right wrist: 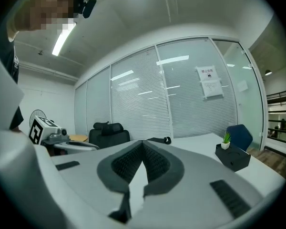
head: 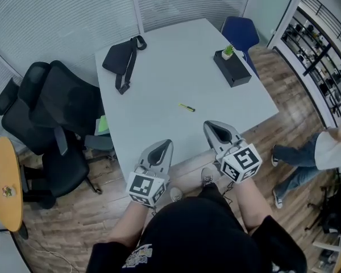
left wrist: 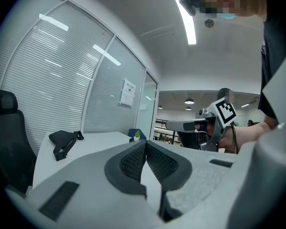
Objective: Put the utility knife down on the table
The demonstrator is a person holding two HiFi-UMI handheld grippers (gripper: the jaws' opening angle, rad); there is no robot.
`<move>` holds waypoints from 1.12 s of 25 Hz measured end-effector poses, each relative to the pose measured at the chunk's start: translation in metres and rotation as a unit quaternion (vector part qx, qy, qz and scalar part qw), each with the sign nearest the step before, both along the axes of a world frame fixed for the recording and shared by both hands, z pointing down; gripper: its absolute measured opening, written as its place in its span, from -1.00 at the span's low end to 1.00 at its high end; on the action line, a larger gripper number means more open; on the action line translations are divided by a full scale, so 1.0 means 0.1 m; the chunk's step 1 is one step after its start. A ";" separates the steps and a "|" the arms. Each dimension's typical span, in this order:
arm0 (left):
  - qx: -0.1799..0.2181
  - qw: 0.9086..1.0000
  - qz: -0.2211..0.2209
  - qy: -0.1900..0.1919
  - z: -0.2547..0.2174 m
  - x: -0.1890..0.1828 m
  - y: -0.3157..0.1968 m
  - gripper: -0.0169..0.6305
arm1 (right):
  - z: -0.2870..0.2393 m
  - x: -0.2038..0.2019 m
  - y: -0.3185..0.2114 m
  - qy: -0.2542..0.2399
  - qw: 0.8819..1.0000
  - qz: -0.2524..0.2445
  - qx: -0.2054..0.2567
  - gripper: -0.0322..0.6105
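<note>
The utility knife [head: 187, 107] lies on the white tabletop [head: 159, 78], well apart from both grippers. At its near edge the left gripper [head: 167, 144] and right gripper [head: 209, 125] hover, jaws pressed together, empty

Nothing can be read: the paper notice [right wrist: 209, 82] on the glass wall [right wrist: 181, 99] (print too small) is illegible.

Black pouch [head: 120, 58], black box [head: 234, 70] bearing small plant [head: 228, 50], well apart; office chairs [head: 59, 110] left.

wood floor [head: 74, 215], black office chairs [head: 57, 112], blinds-covered glass walls [head: 51, 16]
</note>
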State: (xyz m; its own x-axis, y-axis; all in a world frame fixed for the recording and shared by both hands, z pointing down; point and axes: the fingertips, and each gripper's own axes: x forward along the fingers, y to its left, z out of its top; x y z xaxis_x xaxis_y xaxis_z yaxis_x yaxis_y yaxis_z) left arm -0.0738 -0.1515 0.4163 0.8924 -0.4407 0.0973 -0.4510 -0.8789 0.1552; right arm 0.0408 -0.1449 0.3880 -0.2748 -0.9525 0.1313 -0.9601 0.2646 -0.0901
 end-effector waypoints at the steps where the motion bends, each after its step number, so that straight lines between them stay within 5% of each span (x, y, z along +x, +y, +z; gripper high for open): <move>1: 0.000 1.000 0.000 0.001 -0.01 -0.02 0.02 -0.93 | 0.00 -0.03 0.04 0.003 1.000 -0.001 -0.001 -0.89; 10: -0.004 1.000 -0.020 0.008 -0.04 -0.06 0.17 -0.93 | -0.06 -0.10 0.23 0.009 1.000 -0.016 -0.008 -0.89; 28: -0.002 0.996 -0.081 -0.024 -0.11 0.56 0.83 -0.93 | 0.00 0.45 0.81 -0.048 0.996 -0.072 0.002 -0.89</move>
